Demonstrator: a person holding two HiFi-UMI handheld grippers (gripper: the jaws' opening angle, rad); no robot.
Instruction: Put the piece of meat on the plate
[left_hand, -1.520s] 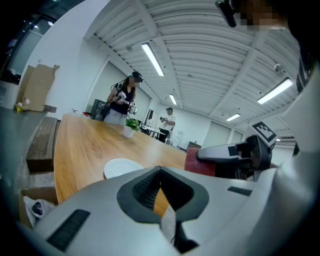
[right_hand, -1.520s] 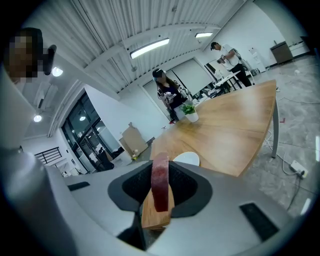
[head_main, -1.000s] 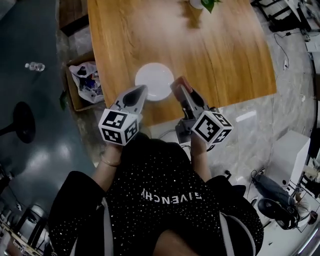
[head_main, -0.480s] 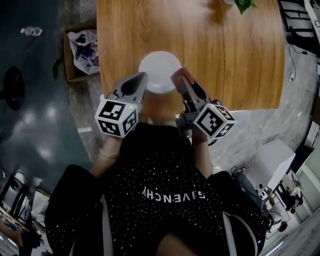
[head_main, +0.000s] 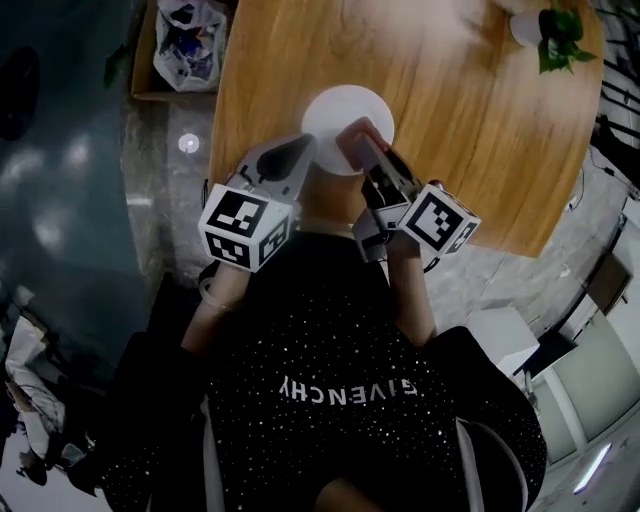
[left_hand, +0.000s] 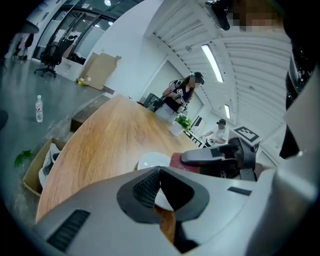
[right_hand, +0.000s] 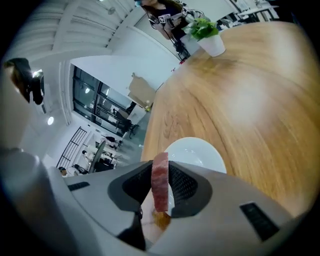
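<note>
A white plate sits on the wooden table near its front edge. My right gripper is shut on a flat reddish piece of meat, held on edge over the plate's near rim. In the right gripper view the meat stands upright between the ribbed pads, with the plate just beyond. My left gripper hangs beside the plate's left edge, jaws together and holding nothing. From the left gripper view the plate and the meat in the right gripper show ahead.
A potted plant stands at the table's far right corner. On the floor to the left of the table is a cardboard box with a bag in it, and a water bottle farther off. People are beyond the far end of the table.
Both grippers have moved forward and down toward the plate. The meat, earlier off the plate's right side, now overlaps its near rim. The left gripper has rolled a little.
</note>
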